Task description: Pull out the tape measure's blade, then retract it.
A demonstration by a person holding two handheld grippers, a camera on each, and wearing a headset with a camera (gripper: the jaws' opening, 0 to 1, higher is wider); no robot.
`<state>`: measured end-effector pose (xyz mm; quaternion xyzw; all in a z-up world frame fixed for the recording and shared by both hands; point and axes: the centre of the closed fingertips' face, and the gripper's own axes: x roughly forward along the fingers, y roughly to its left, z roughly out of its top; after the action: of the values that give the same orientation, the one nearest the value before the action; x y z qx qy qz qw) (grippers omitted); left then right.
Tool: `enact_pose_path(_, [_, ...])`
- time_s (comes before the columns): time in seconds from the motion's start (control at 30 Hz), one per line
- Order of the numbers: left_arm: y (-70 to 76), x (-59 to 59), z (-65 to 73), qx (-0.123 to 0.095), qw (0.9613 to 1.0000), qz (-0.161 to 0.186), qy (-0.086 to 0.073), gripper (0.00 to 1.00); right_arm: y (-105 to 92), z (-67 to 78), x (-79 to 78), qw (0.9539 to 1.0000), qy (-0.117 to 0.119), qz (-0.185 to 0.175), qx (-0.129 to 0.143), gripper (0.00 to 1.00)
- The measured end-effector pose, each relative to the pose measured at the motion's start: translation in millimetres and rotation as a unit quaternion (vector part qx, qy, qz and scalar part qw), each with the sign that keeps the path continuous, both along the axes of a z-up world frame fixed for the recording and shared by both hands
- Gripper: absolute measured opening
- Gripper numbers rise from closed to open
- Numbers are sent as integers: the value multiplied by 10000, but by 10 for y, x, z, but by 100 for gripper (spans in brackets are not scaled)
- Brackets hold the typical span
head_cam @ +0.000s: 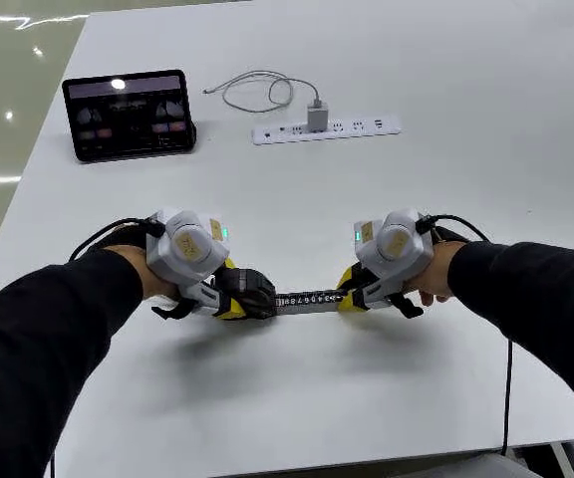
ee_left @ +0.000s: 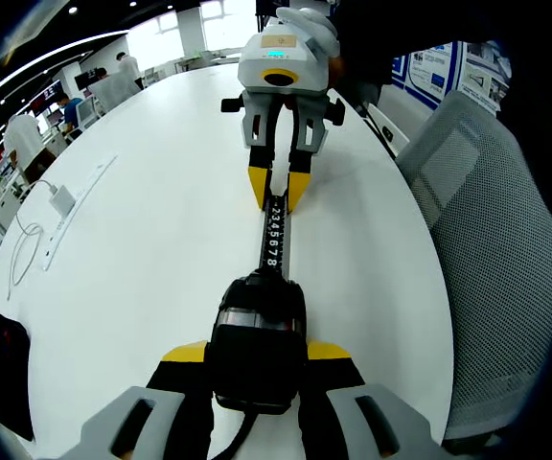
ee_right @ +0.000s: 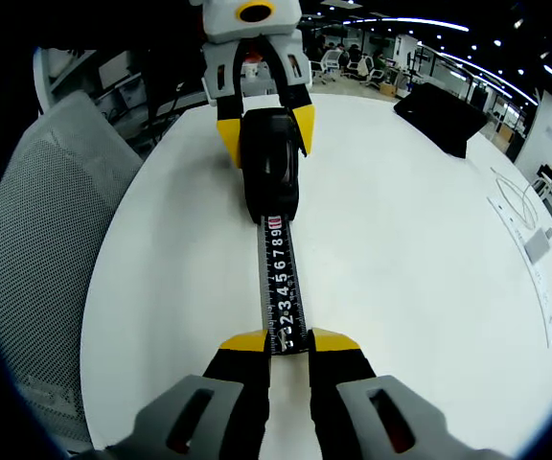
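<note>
The black tape measure case [head_cam: 247, 293] lies on the white table, clamped in my left gripper [head_cam: 229, 302], which is shut on it; the case [ee_left: 257, 337] sits between the yellow-tipped jaws in the left gripper view. A short length of blade [head_cam: 308, 298] runs out to the right, with numerals up to about 9 showing [ee_right: 279, 278]. My right gripper [head_cam: 347, 297] is shut on the blade's end [ee_right: 287, 341]. In the right gripper view the case [ee_right: 268, 163] lies ahead, held by the left gripper [ee_right: 263, 126]. The right gripper [ee_left: 278, 187] faces the left gripper's camera.
A tablet [head_cam: 129, 113] stands at the table's back left. A white power strip [head_cam: 327, 128] with a plugged charger and coiled cable [head_cam: 257, 91] lies behind the grippers. A grey mesh chair [ee_left: 492, 259] stands beside the table's near edge.
</note>
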<state>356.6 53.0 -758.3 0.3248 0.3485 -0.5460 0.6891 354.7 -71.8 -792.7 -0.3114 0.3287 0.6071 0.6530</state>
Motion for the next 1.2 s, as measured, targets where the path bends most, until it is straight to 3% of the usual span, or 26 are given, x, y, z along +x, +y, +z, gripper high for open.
enact_pose_path(0.3, [-14, -16, -6, 17, 9999, -105, -5, 30, -162, -8, -3, 10000, -2, -1, -47, 10])
enact_pose_path(1.2, [-16, -15, -29, -58, 10000, 8, 24, 30, -585, -3, 26, 9996, -6, -68, -265, 10])
